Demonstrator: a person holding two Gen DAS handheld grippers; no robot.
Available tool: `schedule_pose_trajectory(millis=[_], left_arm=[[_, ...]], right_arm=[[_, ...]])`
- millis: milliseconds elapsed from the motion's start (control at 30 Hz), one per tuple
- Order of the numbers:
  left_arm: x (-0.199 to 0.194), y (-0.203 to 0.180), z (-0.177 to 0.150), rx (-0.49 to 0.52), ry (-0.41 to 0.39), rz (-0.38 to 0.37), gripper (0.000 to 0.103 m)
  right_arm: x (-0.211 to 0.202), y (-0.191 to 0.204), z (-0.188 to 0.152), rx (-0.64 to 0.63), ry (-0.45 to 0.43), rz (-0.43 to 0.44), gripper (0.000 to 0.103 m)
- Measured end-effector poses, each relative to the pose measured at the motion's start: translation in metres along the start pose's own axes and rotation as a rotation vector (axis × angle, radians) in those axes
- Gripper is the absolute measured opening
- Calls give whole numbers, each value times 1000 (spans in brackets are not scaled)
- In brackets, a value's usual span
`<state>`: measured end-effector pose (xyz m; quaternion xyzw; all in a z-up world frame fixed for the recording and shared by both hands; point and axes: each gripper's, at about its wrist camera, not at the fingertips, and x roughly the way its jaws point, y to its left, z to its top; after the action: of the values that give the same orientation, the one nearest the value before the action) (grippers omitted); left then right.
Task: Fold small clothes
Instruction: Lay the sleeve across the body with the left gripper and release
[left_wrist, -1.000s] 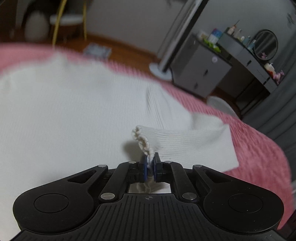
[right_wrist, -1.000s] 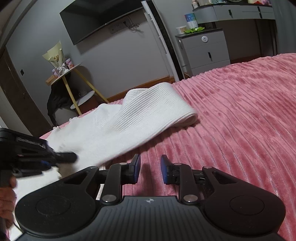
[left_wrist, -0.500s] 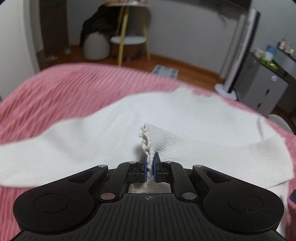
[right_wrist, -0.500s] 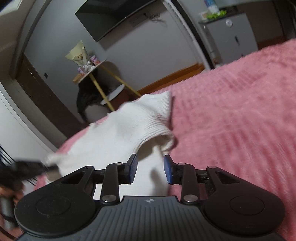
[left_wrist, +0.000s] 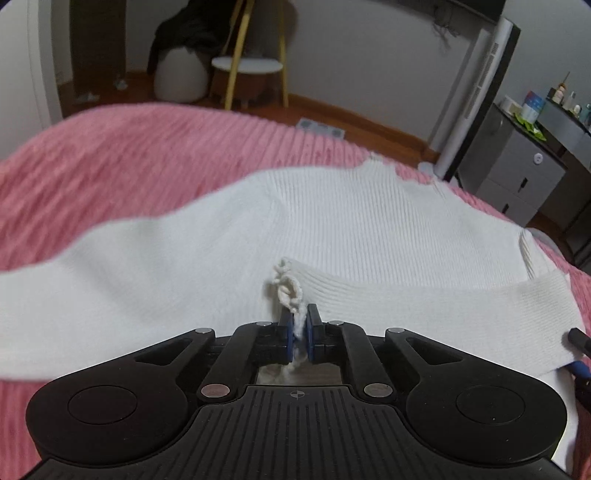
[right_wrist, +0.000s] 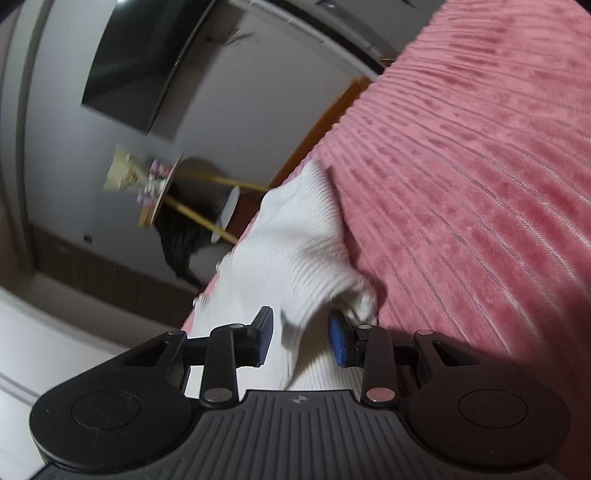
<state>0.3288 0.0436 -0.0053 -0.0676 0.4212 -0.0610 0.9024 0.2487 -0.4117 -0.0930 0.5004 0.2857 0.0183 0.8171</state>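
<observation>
Left gripper (left_wrist: 300, 334): your blue pads were clamped tight on the scalloped edge of the white knit sweater (left_wrist: 332, 229), a bunch of trim standing up just ahead of the tips. Right gripper (right_wrist: 301, 341): fingers were spread apart, with a raised fold of the same sweater (right_wrist: 295, 251) sitting between the pads; whether either pad touched the cloth could not be told through the blur. Nothing pinched there yet.

Outward from the left tips, the sweater lay flat on the pink ribbed bedspread (left_wrist: 110, 155), its long axis running left to right across your view, one sleeve reaching far left and a folded band crossing toward the right, where the tip of your other tool showed at the frame edge.

Judgement: the coming move turned on that right-side fold. It lay directly ahead of the open right fingers, so the right hand was the nearer one; closing there would give you two held points to carry the fold over.

No containers on the bed. Beyond it: a grey drawer cabinet (left_wrist: 517, 181) with bottles on top, contents too small to name.
</observation>
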Motion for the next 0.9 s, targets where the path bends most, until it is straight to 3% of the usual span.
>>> schedule_pose_trajectory(millis=[167, 433, 600, 800, 900], left_arm=[[-5, 6, 13, 35, -59, 34, 8], [4, 22, 12, 31, -51, 92, 8], [15, 29, 1, 23, -30, 88, 9], [8, 30, -1, 12, -39, 59, 9], [5, 26, 0, 34, -49, 85, 9]], right_arm=[[8, 19, -1, -118, -55, -80, 13], [13, 82, -43, -716, -180, -312, 12], [27, 74, -42, -689, -124, -370, 11], [35, 78, -50, -791, -119, -412, 11], [36, 77, -52, -812, -117, -425, 11]])
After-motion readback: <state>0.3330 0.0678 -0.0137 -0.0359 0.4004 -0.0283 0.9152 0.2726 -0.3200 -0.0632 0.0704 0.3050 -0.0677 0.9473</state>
